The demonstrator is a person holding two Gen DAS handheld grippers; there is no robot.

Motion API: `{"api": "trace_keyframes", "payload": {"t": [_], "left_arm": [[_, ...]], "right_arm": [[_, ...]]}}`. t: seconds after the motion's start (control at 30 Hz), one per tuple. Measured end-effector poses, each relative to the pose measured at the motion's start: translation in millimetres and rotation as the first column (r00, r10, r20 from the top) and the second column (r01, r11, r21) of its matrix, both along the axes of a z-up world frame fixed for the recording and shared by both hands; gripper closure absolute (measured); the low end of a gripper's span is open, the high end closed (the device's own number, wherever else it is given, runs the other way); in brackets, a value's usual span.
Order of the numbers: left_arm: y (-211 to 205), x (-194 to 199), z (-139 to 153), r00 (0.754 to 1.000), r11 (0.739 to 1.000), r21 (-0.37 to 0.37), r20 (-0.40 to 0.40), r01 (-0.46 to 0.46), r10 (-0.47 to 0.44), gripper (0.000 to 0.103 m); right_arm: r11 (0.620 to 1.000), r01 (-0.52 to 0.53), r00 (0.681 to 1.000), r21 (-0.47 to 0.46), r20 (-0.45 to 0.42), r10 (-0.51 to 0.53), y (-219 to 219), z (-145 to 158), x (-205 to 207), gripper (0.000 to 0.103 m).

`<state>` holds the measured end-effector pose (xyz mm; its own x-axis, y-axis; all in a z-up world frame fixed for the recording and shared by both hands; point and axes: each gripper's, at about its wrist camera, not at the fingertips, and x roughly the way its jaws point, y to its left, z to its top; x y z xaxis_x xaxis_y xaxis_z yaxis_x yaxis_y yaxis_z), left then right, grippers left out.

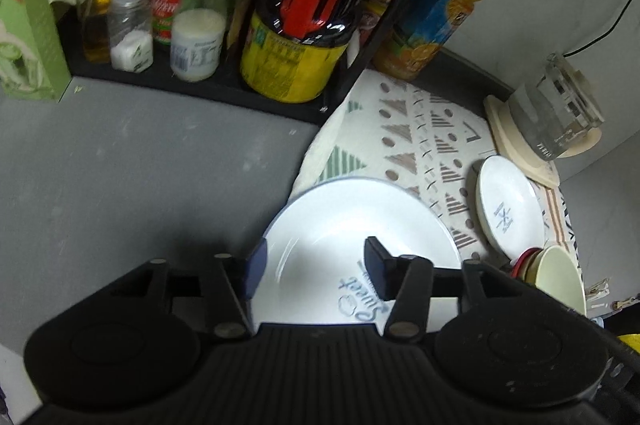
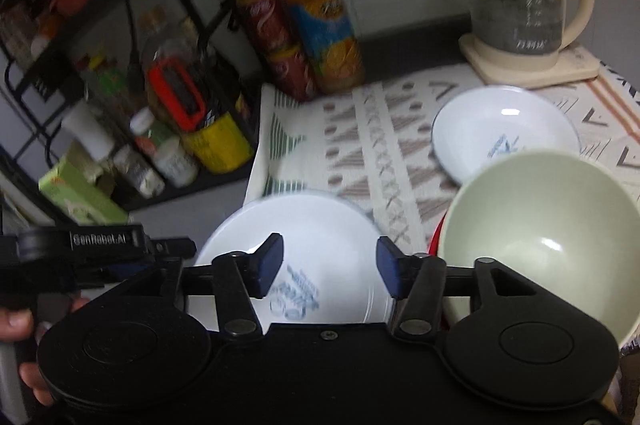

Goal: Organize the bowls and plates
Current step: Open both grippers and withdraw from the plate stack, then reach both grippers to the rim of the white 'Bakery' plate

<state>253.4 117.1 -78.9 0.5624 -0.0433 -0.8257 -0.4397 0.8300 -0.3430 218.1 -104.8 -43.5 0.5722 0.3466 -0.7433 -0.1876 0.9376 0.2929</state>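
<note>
Grey counter (image 1: 120,165), patterned cloth (image 1: 420,129), perhaps wrinkled.

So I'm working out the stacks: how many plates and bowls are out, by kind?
White plates: 2, a large plate and a small plate
Bowls: 2, a pale green bowl nested in a red bowl that shows only at its rim
Total: 4

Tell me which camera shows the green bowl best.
The right wrist view: the green bowl fills the right side, its whole inside visible, a red rim under it. The left wrist view catches only a sliver of it at the right edge, beside the small plate.
</note>
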Motion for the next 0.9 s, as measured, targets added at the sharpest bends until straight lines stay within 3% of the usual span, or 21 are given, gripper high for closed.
{"api": "trace_keyframes", "payload": {"t": [0.17,0.27,0.47,0.73,0.9], "left_arm": [[-4.9,16.3,5.6,0.999,1.000,-0.005,0.038,0.028,-0.028,0.028],[-9.9,28.7,6.6,0.996,0.998,-0.008,0.058,0.061,-0.060,0.027],[-24.8,54.8,9.4,0.990,0.991,-0.017,0.060,0.132,-0.131,0.027],[-59.7,84.3,11.9,0.976,0.977,-0.038,0.066,0.212,-0.209,0.027],[-87.1,100.3,12.9,0.962,0.965,-0.018,0.075,0.263,-0.261,0.027]], "right_arm": [[0.997,0.071,0.996,-0.005,0.046,-0.071,-13.4,14.9,15.6,0.032],[0.992,0.127,0.990,-0.009,0.070,-0.126,-25.0,22.5,23.1,0.016],[0.966,0.259,0.962,-0.013,0.096,-0.256,-57.8,33.5,27.1,0.002],[0.935,0.354,0.932,-0.012,0.084,-0.351,-102.2,32.0,27.3,0.002],[0.933,0.359,0.932,0.000,0.059,-0.359,-127.1,26.1,36.8,0.007]]}}
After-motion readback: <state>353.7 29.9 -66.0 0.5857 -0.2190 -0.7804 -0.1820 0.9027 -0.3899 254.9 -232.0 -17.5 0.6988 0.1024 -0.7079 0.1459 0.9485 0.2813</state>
